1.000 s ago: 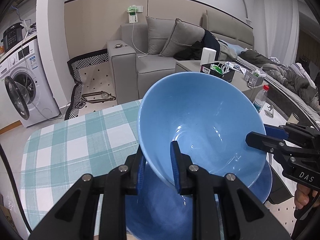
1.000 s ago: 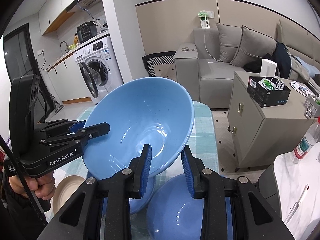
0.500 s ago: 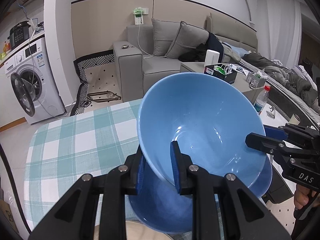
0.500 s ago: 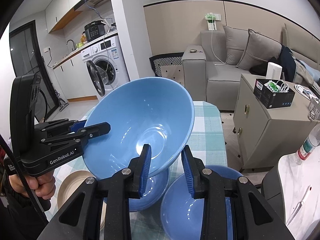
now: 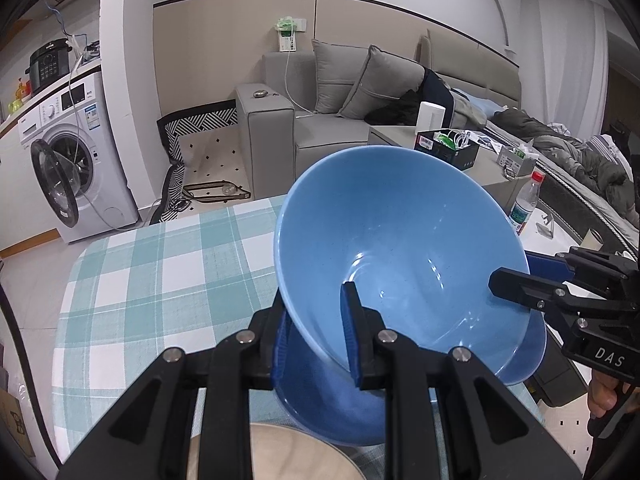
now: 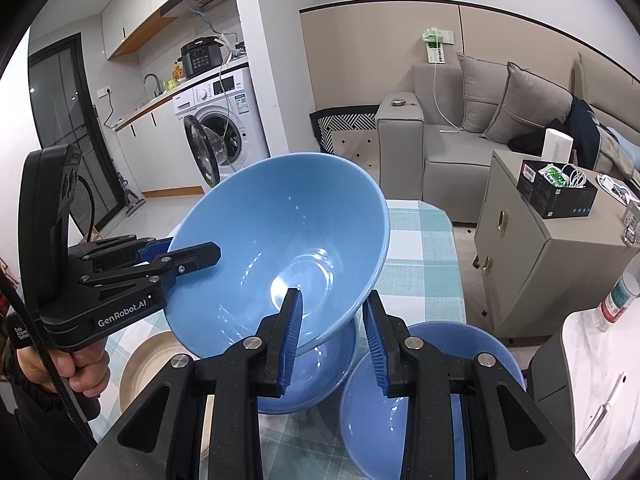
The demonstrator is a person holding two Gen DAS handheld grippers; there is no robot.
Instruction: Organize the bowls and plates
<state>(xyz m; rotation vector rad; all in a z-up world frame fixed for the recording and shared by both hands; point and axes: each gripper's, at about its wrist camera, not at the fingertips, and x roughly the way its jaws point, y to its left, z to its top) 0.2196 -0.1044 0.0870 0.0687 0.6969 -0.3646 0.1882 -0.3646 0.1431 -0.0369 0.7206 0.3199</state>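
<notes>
Grip first: left gripper (image 5: 316, 336) is pinched tight on the near rim of the big blue bowl (image 5: 400, 256), one pad inside, one outside. Right gripper (image 6: 332, 332) nips the opposite rim the same way, jaws a little wider. So both tongs carry one bowl, tilted, mouth toward the cameras, clear of the checked tablecloth (image 5: 160, 264).

Everything else relative to that bowl: directly under it sits a second blue bowl (image 6: 316, 376). Just right of that one, a blue plate (image 6: 424, 364). To the left and nearer the person, a beige plate (image 6: 148, 364).

Risks, as I judge them:
- Glazed rim, thin pad contact on a steep wall. If the two hands drift apart or twist against each other, one pad slides off and the bowl swings on the other.
- Tilt is steep; lowered like this, its edge hits the lower bowl's rim first and chips or skids it toward the table edge.
- Release out of sync drops one side hard.
</notes>
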